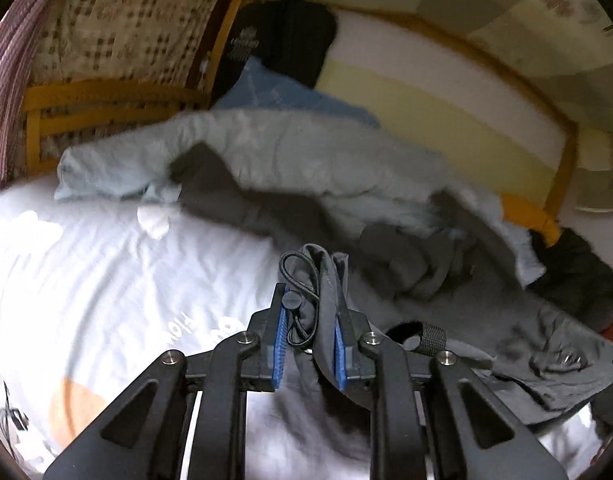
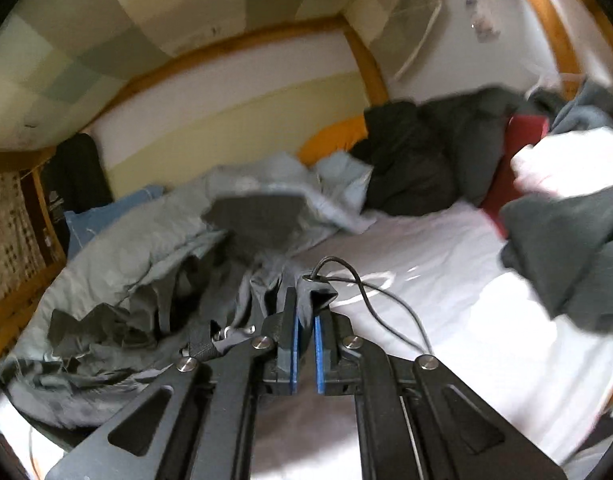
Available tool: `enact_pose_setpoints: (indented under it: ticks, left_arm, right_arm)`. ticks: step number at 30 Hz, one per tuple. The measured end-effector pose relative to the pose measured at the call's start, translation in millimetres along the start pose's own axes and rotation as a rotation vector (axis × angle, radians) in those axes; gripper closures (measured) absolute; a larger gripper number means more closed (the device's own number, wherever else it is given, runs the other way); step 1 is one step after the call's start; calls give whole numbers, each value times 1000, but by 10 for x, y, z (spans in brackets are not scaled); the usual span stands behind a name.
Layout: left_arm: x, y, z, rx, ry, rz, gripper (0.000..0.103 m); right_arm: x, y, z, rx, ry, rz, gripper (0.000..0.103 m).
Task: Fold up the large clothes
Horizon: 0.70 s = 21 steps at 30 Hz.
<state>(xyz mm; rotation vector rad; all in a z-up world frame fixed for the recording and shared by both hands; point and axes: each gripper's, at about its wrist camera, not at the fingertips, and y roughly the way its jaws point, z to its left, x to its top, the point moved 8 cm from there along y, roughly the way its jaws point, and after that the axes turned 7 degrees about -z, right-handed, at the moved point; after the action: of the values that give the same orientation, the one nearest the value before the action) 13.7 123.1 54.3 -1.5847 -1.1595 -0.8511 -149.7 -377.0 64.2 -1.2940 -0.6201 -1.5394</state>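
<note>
The left gripper (image 1: pixel 309 316) was clamped on a bunched edge of the grey jacket (image 1: pixel 446 280), with a black cord (image 1: pixel 302 264) and its round stopper caught between the blue pads. The right gripper (image 2: pixel 305 320) had its jaws nearly together, pinching another corner of the same hem, where a cord (image 2: pixel 370 292) ran out of a metal eyelet.

From both grips the jacket trailed back across the white bedsheet (image 2: pixel 426 264), crumpled, its pale blue-grey lining (image 1: pixel 266 140) turned outward in places. The cloth looked thin, light and smooth, probably a little slippery, so it would likely sag and slide rather than hold a crease. Hem corners and seams seemed the firmest places to hold.

Beyond lay dark clothes (image 2: pixel 410 160) in a heap against the wooden bed frame (image 1: pixel 562 148), and a blue garment (image 1: pixel 286 92) farther back.
</note>
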Motion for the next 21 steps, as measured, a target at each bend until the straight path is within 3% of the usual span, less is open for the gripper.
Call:
enact_pose_setpoints:
  ticks: [3,6,9,13,15,18,21]
  left_arm:
    - [170,-338,-20,-15,38,-21,85]
    - [124,-277,6,32,15,79,84]
    - [-30,-17,66,107,22,177,84]
    - [-317,405,44,164,167,294,84]
    - [-470,563,57,149,174,367,84]
    - [-483,752,189,104,78,434,82]
    - [-575,1060,148,78,130,508,79]
  right_arm:
    - [121,-288,70,25,-126,-18,97]
    - [170,-189,81,43,-131,67,96]
    - [181,213,31,32,-136,165,96]
    - [-30,883,69,23,-217,280,96]
    - [-227,1097,121,2,-280,296,96]
    - [-463,1421,154,-7,-328,361,96]
    - [-598,1785,218,15,-377,426,93]
